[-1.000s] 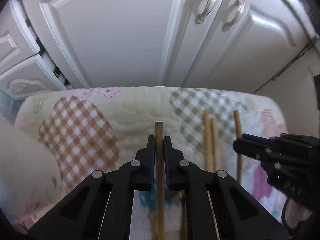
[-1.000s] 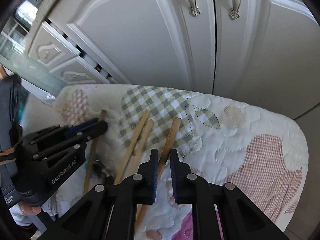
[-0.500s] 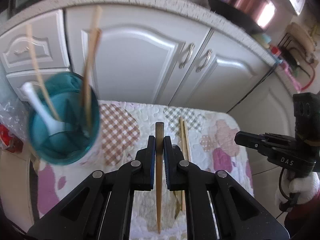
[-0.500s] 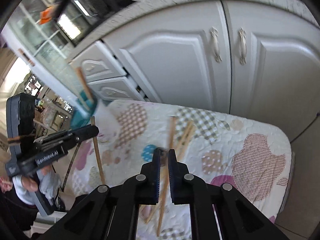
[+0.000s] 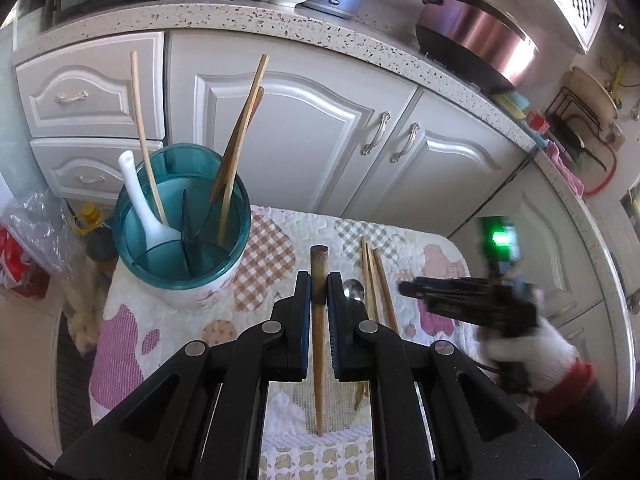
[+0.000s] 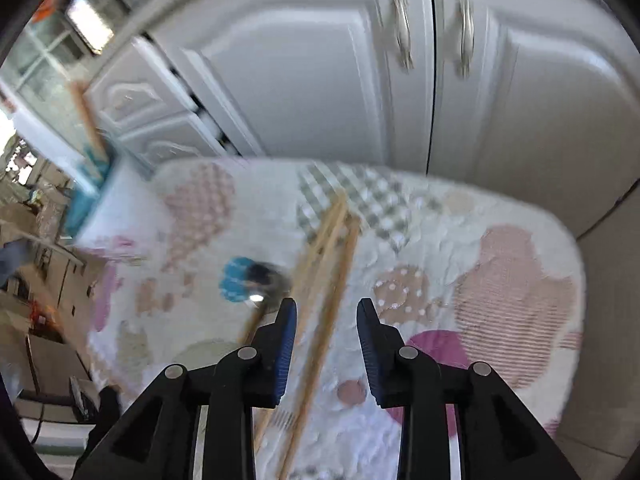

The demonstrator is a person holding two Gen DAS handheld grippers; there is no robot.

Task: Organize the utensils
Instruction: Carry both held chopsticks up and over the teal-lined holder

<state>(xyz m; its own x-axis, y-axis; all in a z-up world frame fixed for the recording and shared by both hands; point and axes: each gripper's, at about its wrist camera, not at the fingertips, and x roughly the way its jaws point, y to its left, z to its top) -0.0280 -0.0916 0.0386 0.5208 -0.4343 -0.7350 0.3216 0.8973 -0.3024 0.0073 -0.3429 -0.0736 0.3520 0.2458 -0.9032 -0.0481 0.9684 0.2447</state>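
Note:
My left gripper [image 5: 319,284] is shut on a wooden chopstick [image 5: 318,344] and holds it above the quilted mat [image 5: 264,264]. A teal utensil holder [image 5: 180,232] stands at the mat's left, with chopsticks [image 5: 240,136] and a white spoon [image 5: 138,200] inside. Loose chopsticks [image 5: 378,280] and a metal spoon [image 5: 353,289] lie on the mat. My right gripper [image 6: 326,312] is open and empty above the loose chopsticks [image 6: 328,256]; it also shows in the left wrist view [image 5: 460,292]. The right wrist view is blurred.
White cabinet doors [image 5: 304,136] stand behind the mat under a speckled counter [image 5: 360,48] with a bowl, a kettle and a cooker. Plastic bags [image 5: 36,240] lie on the floor at the left. The holder [image 6: 92,188] is at the left in the right wrist view.
My left gripper has lifted the chopstick up and back, bringing the holder into view. My right gripper has opened and dropped toward the loose chopsticks.

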